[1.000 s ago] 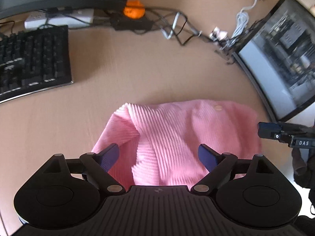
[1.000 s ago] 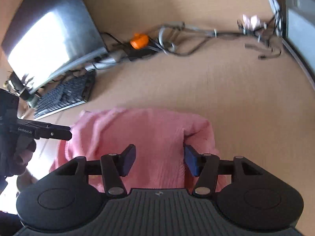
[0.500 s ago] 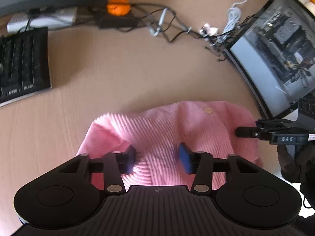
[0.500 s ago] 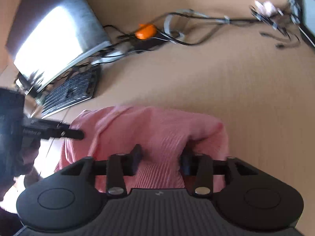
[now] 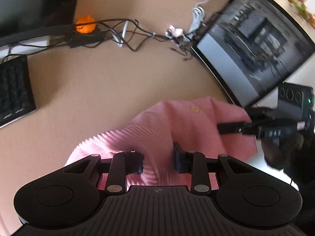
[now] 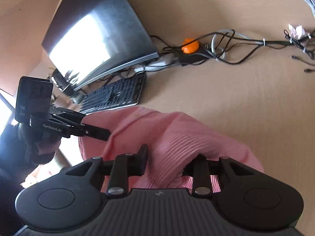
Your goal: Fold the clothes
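Pink knit garment (image 5: 177, 125), bunched on a wooden desk (image 5: 110, 82), is pinched by left gripper (image 5: 158, 161) and right gripper (image 6: 169, 162), jaws just closing; shallow bites could slip.

The right gripper (image 6: 164, 162) has just been closing and now pinches a bunched fold of the pink knit (image 6: 177, 137), lifted off the desk (image 6: 246, 98). At left, the left gripper (image 6: 102, 132) grips the knit's other edge. Behind lie a keyboard (image 6: 116, 96), a monitor (image 6: 94, 33), cables (image 6: 236, 41) and an orange ball (image 6: 190, 46).
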The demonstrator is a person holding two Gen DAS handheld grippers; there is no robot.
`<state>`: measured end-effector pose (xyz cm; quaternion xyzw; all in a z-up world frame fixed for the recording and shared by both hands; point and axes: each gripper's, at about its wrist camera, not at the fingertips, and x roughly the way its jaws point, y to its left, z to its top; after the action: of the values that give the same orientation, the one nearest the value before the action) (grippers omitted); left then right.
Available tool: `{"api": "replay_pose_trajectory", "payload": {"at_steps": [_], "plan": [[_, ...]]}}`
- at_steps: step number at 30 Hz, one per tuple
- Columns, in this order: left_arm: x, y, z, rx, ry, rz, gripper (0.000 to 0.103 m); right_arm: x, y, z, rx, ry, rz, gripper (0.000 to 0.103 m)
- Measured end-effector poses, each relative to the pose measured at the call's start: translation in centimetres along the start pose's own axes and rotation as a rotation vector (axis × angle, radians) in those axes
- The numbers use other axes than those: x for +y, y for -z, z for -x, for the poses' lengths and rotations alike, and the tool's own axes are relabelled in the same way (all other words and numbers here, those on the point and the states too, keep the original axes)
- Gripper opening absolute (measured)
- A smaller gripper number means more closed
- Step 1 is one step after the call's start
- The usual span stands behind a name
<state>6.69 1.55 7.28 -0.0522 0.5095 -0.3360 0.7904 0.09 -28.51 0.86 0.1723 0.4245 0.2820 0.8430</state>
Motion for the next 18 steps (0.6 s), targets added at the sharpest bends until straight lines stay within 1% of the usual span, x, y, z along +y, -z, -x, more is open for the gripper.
{"api": "replay_pose_trajectory", "payload": {"at_steps": [2, 3, 4, 5, 6, 7, 9, 11, 12, 14, 16, 18], "plan": [[0.6, 1.7, -0.6, 0.038, -0.044, 0.012, 0.044, -0.4, 1.7, -0.7, 0.046, 0.030, -0.021, 0.030], [1.1, 2.6, -1.4, 0.062, -0.069, 0.025, 0.045, -0.7, 2.7, -1.4, 0.076, 0.052, -0.030, 0.030], [1.8, 3.4, -2.2, 0.088, -0.086, 0.046, 0.046, -1.0, 3.6, -2.2, 0.107, 0.075, -0.039, 0.034], [2.4, 4.1, -3.0, 0.108, -0.090, 0.076, 0.048, -1.5, 4.6, -3.2, 0.150, 0.107, -0.052, 0.036], [3.1, 4.7, -3.7, 0.127, -0.092, 0.107, 0.051, -2.0, 5.1, -3.6, 0.165, 0.124, -0.065, 0.040], [3.6, 5.2, -3.9, 0.127, -0.084, 0.135, 0.057, -2.5, 5.6, -4.0, 0.179, 0.141, -0.079, 0.043], [4.2, 5.3, -3.5, 0.098, -0.060, 0.169, 0.062, -3.2, 5.2, -3.0, 0.145, 0.120, -0.127, 0.044], [4.7, 5.0, -3.1, 0.048, -0.033, 0.192, 0.078, -3.6, 4.2, -1.4, 0.075, 0.087, -0.161, 0.054], [5.0, 4.8, -3.1, 0.028, -0.020, 0.204, 0.080, -3.9, 3.8, -1.1, 0.051, 0.073, -0.185, 0.059], [5.6, 4.3, -4.1, 0.023, -0.011, 0.242, 0.080, -4.9, 3.1, -1.7, 0.030, 0.040, -0.254, 0.060], [5.5, 3.5, -5.2, 0.022, 0.001, 0.254, 0.078, -6.1, 2.8, -3.3, 0.028, 0.016, -0.314, 0.061], [5.4, 2.6, -6.2, 0.022, 0.014, 0.262, 0.077, -6.2, 2.2, -5.0, 0.021, 0.009, -0.334, 0.061]]}}
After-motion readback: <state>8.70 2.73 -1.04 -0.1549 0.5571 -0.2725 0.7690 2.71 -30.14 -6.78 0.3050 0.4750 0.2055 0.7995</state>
